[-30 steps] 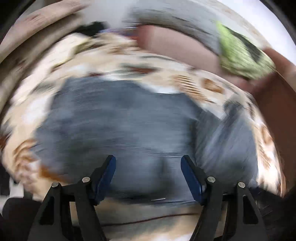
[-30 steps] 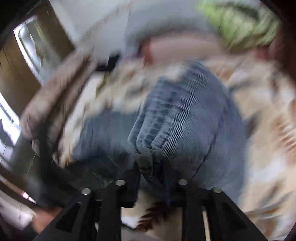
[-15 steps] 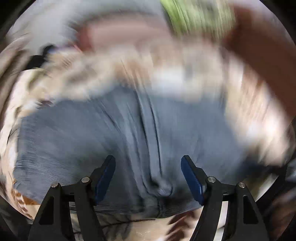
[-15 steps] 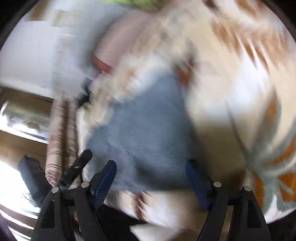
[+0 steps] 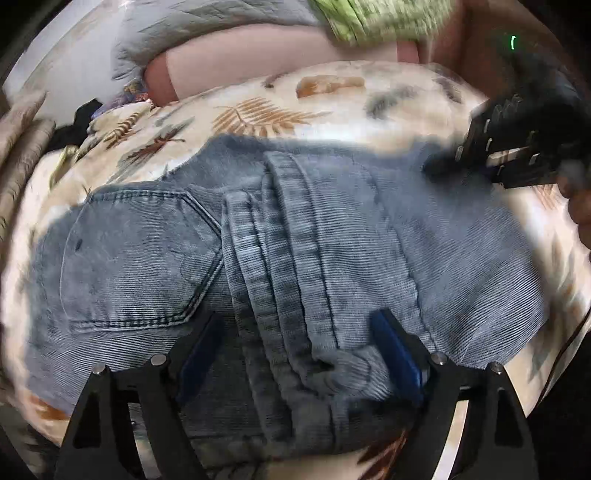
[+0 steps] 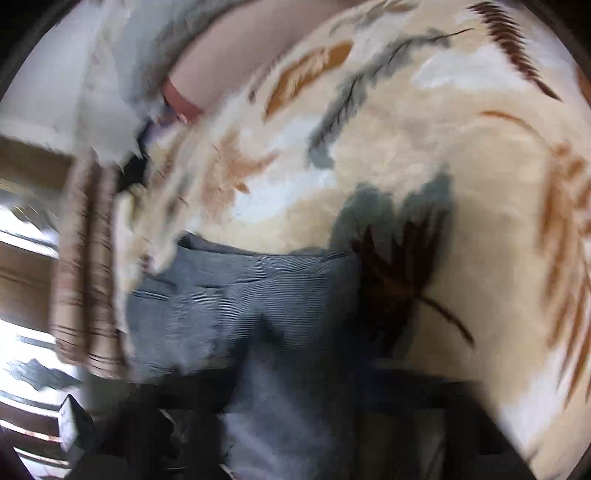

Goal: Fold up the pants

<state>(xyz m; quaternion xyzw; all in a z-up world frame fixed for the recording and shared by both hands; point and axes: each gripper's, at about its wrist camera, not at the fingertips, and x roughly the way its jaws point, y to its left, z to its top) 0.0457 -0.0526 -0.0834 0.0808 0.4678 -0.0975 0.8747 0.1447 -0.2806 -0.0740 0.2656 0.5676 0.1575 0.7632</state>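
Note:
Blue-grey corduroy pants lie folded on a leaf-print bedspread; a back pocket shows at the left and a folded leg lies across the middle. My left gripper is open, its blue-padded fingers astride the bunched near edge of the pants. My right gripper shows in the left wrist view at the pants' far right corner. In the blurred right wrist view the pants fill the lower middle and my right gripper's fingers are smeared dark shapes at the bottom.
A pink pillow, a grey quilt and a green cloth lie at the bed's far side. A striped curtain hangs at the left. The bedspread stretches wide to the right of the pants.
My right gripper let go of the pants' bunched end, opened, and swung to the pants' far right corner. My left gripper stayed open and moved low over the near edge.

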